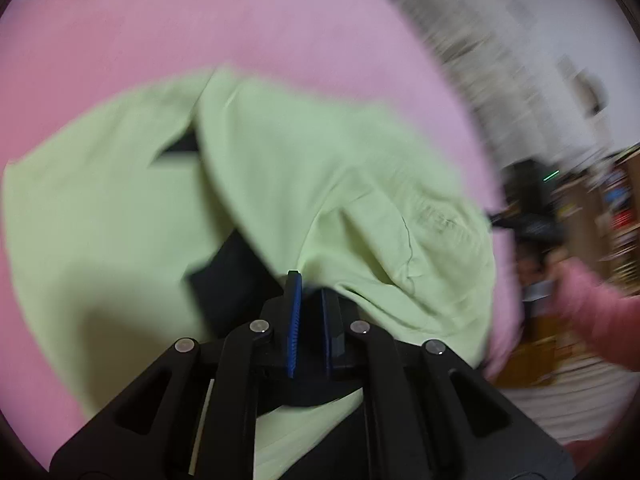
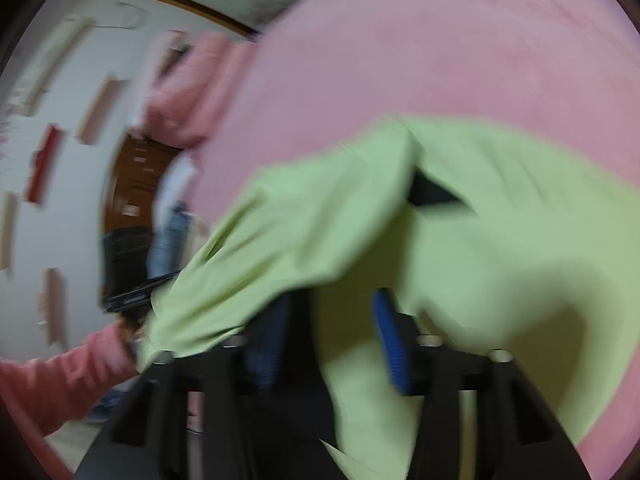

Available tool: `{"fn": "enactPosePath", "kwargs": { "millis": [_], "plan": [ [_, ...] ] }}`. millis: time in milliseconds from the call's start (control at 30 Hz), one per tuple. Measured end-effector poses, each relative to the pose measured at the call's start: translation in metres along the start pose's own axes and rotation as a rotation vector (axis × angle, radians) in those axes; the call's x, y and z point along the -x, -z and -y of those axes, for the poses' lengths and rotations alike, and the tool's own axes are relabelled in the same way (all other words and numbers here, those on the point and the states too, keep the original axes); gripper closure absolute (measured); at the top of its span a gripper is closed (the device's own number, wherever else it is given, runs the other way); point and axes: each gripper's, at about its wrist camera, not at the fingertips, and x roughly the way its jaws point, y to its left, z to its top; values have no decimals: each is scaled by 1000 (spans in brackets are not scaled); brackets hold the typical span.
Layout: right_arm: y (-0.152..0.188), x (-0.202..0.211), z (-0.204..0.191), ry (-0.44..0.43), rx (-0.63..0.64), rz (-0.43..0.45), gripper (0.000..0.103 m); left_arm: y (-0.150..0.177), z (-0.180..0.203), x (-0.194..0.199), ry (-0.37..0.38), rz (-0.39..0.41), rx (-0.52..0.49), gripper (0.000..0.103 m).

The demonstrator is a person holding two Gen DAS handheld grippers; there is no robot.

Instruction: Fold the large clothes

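A light green garment [image 1: 300, 168] with black patches lies rumpled on a pink bed sheet [image 1: 240, 20]. My left gripper [image 1: 310, 280] is shut on a fold of it, and the cloth rises in a ridge from the blue pads. In the right wrist view the same green garment [image 2: 500, 248] spreads across the pink sheet [image 2: 440, 40]. My right gripper [image 2: 334, 300] stands open with its blue fingers [image 2: 390, 344] wide apart. Green cloth drapes over the left finger and shows between the two, but the pads do not press on it. Both views are blurred.
A pink sleeve [image 1: 600, 320] reaches in at the right edge of the bed, and a pink sleeve [image 2: 60, 376] shows at lower left in the right wrist view. Beyond the bed are a white wall, shelves [image 1: 616, 208], pink pillows [image 2: 192, 92] and a dark wooden cabinet [image 2: 136, 184].
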Motion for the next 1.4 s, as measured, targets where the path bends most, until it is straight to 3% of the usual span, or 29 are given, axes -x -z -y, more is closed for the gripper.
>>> {"fn": "enactPosePath", "kwargs": {
  "millis": [67,167,300,333,433,500,667,767,867,967,1033,1100,1167,1233,1367,1400],
  "plan": [
    [21,-15,5,74,-27,-45,52,13,9,-16,-104,-80,-25,98],
    [36,-17,2,128,-41,-58,52,24,31,-12,-212,-90,-68,96],
    [13,5,-21,176,-15,25,52,25,64,30,-366,46,-35,95],
    [8,12,-29,195,-24,53,52,24,71,38,-375,74,-25,95],
    [20,20,-69,176,-104,133,52,10,91,51,-368,184,0,95],
    [21,18,-81,112,-148,190,54,1,101,53,-288,247,37,95],
    [19,-46,-99,-61,-282,218,95,-36,110,11,-205,312,170,96],
    [20,-96,-97,-111,-332,227,102,-57,95,-1,-200,320,182,96],
    [-1,-135,-98,-76,-268,204,102,-85,83,-38,-306,299,144,96],
    [-27,-180,-97,25,-142,173,102,-100,48,-65,-338,287,184,96],
    [-41,-192,-92,123,-61,161,102,-102,25,-70,-303,303,216,101],
    [-51,-198,-74,123,-24,176,102,-100,2,-70,-225,322,242,102],
    [-55,-191,-59,118,-10,217,103,-97,-9,-69,-164,339,241,102],
    [-55,-178,-43,160,-20,285,103,-97,-11,-71,-158,345,217,102],
    [-43,-137,-10,460,-137,432,103,-98,-2,-67,-197,355,250,102],
    [-40,-128,-4,470,-172,460,103,-97,5,-64,-233,359,240,102]
  ]
}}
